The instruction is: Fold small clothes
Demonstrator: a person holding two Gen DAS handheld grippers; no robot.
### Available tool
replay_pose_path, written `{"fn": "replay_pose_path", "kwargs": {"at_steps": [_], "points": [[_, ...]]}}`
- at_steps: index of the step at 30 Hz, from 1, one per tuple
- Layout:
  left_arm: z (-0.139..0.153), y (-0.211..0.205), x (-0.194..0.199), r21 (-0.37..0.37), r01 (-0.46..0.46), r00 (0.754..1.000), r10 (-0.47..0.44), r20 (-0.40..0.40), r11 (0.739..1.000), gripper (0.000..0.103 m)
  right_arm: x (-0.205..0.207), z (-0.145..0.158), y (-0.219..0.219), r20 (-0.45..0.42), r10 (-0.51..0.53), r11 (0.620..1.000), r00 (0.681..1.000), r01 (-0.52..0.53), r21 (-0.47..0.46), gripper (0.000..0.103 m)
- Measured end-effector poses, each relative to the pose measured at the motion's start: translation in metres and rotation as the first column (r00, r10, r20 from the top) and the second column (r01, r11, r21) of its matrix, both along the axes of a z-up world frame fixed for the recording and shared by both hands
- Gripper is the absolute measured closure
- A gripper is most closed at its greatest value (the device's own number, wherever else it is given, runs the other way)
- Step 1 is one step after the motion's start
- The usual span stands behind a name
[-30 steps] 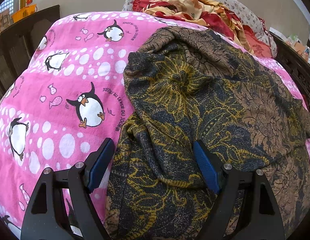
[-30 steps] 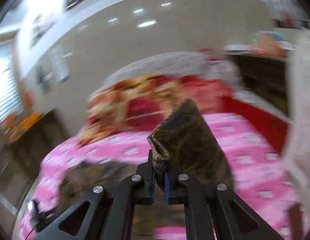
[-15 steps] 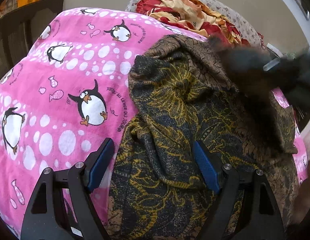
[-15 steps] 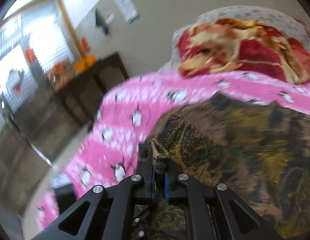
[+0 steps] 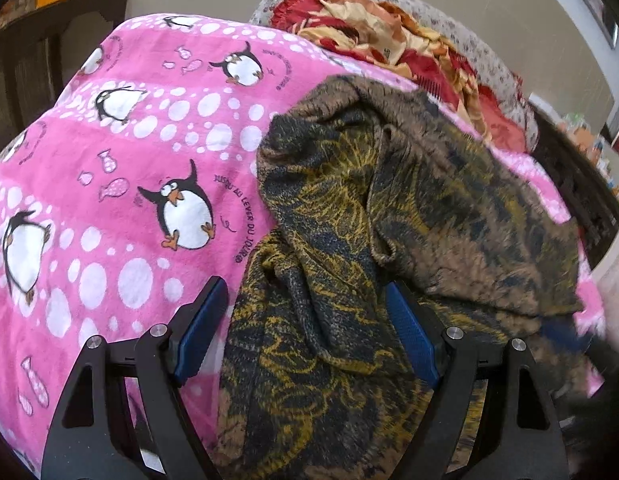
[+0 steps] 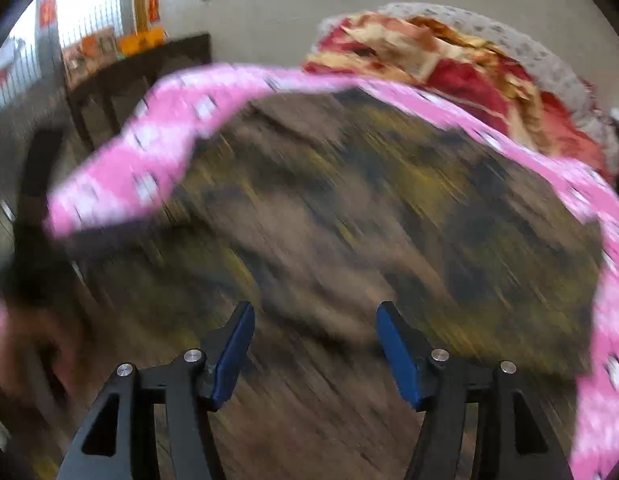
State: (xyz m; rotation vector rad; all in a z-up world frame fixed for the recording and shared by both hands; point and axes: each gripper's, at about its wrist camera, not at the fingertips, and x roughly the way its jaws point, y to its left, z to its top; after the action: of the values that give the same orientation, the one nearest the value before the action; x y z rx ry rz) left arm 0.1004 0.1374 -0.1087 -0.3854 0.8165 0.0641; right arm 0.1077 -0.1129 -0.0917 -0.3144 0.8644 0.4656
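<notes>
A brown, yellow and dark blue patterned garment (image 5: 389,216) lies crumpled on the pink penguin blanket (image 5: 121,184), with its right part folded over toward the left. My left gripper (image 5: 305,328) is open, its blue pads either side of a fold at the garment's near edge. In the right wrist view the garment (image 6: 369,220) is blurred by motion. My right gripper (image 6: 315,344) is open and empty above it.
A red and cream floral quilt (image 5: 389,44) is heaped at the far end of the bed. A dark wooden table (image 5: 37,52) stands at the left beyond the bed edge. Dark furniture (image 5: 581,192) runs along the right side.
My right gripper carried a garment edge across to the left, then let go and opened. The garment's right part now lies folded over. My left gripper stayed open in place.
</notes>
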Motion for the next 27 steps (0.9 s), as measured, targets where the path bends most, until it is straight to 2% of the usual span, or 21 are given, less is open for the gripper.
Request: {"fn": "replay_pose_path", "kwargs": {"at_steps": [1,2,4,5,8,10,12,13,15,18,22,24,27], "points": [[0.008,-0.001,-0.007,-0.022,0.010,0.999,-0.009,0.045,1.000,0.022,-0.005,-0.009,-0.012,-0.013,-0.022,1.000,1.000,0.021,-0.020,0.041],[0.014,-0.001,-0.010,-0.033,0.023,0.997,-0.021,0.079,0.999,0.022,-0.011,-0.017,-0.029,-0.030,-0.042,0.999,0.999,0.043,0.015,0.037],[0.025,-0.011,-0.009,-0.036,0.090,0.987,-0.085,0.134,0.995,0.022,-0.013,-0.014,-0.051,-0.048,-0.089,0.989,0.995,0.094,0.114,0.032],[0.026,-0.013,-0.005,-0.042,0.110,0.986,-0.104,0.131,0.993,0.022,-0.010,-0.015,-0.056,-0.057,-0.113,0.985,0.992,0.119,0.128,0.030],[0.016,-0.019,0.017,-0.139,0.189,0.981,-0.179,0.079,0.972,0.022,-0.004,-0.019,-0.055,-0.074,-0.124,0.983,0.989,0.133,0.123,0.027],[0.005,-0.019,0.026,-0.181,0.193,0.981,-0.192,0.025,0.964,0.023,-0.004,-0.019,-0.049,-0.064,-0.125,0.986,0.990,0.131,0.100,0.026],[0.005,-0.019,0.023,-0.229,0.205,0.979,-0.200,0.045,0.952,0.023,-0.001,-0.020,-0.047,-0.065,-0.125,0.986,0.990,0.132,0.106,0.026],[0.004,-0.017,0.022,-0.283,0.212,0.977,-0.206,0.052,0.935,0.023,0.001,-0.021,-0.047,-0.069,-0.127,0.984,0.989,0.134,0.113,0.026],[0.004,-0.017,0.022,-0.331,0.219,0.976,-0.212,0.058,0.918,0.023,0.003,-0.022,-0.047,-0.074,-0.129,0.983,0.989,0.137,0.121,0.026],[0.008,-0.020,0.017,-0.361,0.246,0.969,-0.230,0.089,0.900,0.023,0.003,-0.021,-0.049,-0.080,-0.131,0.982,0.988,0.140,0.129,0.026],[0.007,-0.029,0.015,-0.363,0.276,0.961,-0.260,0.095,0.890,0.023,0.004,-0.020,-0.050,-0.084,-0.130,0.981,0.988,0.141,0.136,0.026],[0.001,-0.032,0.022,-0.342,0.269,0.963,-0.261,0.071,0.900,0.023,0.004,-0.021,-0.050,-0.086,-0.130,0.980,0.988,0.141,0.140,0.026],[0.001,-0.024,0.037,-0.349,0.238,0.971,-0.225,0.078,0.906,0.024,0.003,-0.021,-0.051,-0.086,-0.131,0.980,0.988,0.142,0.142,0.026]]}}
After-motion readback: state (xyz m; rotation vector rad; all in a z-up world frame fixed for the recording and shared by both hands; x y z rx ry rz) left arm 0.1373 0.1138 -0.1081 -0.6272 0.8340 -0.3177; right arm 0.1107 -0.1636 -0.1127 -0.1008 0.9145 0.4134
